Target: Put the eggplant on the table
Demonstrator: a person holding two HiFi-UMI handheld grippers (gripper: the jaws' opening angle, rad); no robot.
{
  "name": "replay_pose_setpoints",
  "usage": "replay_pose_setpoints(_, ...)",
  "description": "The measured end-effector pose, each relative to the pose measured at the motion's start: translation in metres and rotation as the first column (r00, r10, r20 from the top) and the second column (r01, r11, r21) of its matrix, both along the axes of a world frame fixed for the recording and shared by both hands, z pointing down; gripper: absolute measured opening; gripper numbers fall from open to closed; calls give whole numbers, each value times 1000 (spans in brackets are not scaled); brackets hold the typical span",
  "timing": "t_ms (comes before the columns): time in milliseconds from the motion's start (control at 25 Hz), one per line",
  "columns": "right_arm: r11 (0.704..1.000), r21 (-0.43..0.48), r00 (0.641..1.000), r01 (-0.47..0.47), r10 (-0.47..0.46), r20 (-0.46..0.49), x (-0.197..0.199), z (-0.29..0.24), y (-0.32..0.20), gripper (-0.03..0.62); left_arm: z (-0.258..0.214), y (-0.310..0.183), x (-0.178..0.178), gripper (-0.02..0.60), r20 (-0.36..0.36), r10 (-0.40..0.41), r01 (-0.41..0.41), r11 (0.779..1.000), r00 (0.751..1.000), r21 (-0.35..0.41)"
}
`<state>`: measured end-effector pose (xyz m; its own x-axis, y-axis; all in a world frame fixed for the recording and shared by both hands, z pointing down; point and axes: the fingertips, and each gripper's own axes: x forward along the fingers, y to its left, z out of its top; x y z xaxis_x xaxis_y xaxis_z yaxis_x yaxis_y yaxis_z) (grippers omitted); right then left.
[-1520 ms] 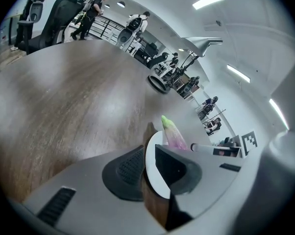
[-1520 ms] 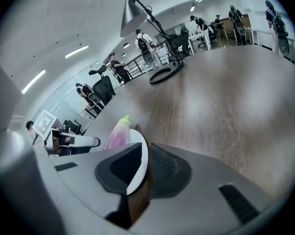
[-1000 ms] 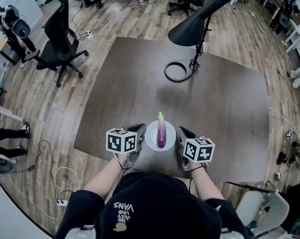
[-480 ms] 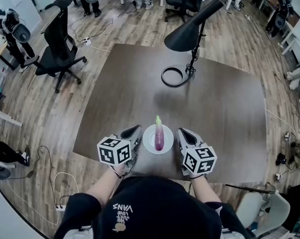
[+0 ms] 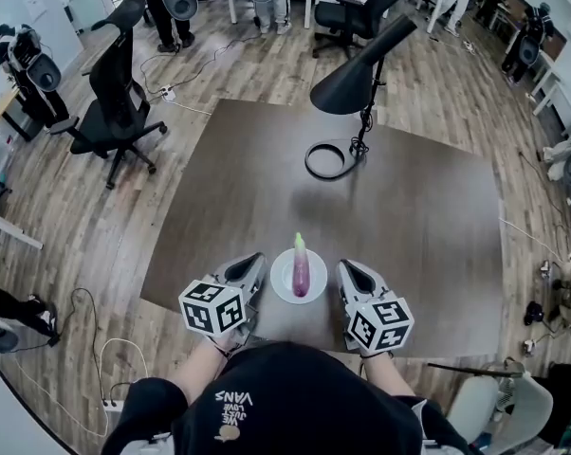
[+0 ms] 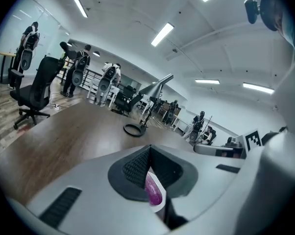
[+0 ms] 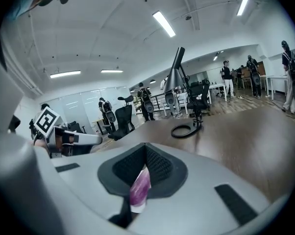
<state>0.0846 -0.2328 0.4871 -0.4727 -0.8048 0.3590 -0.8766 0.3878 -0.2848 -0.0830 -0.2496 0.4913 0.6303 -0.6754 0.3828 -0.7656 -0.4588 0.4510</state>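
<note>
Both grippers have drawn back a little toward the person. The left gripper point(image 5: 255, 262) and right gripper point(image 5: 347, 268) flank the white plate point(image 5: 282, 282) from just beside it, each with its tongs pressed together, pinching nothing. The eggplant point(image 5: 301, 268) lies lengthwise on that plate, green tip pointing away, near the tabletop's point(image 5: 409, 216) front edge, with the black lamp point(image 5: 357, 83) well beyond.
</note>
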Motion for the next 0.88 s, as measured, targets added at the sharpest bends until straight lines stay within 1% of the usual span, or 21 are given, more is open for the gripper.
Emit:
replay_pose_setpoints(120,1000,19,1000,-4,4,5,2,-8,4,18,-2,8,-2,11,-13,-13,13,1000,1000,-2)
replay_pose_setpoints(400,999,45,1000,-9,9,6,5,-17,15,18,-9,19,0,11,-9,-20,20,1000,1000,22)
replay_pose_setpoints(640,999,35,1000,-1,0,11,3,-16,20,18,-8,24,-1,11,-30,-40,41,999,999,3)
replay_pose_setpoints(880,999,32,1000,4,-5,14,3,-15,22,18,-10,25,2,11,-22,-44,44,999,999,11)
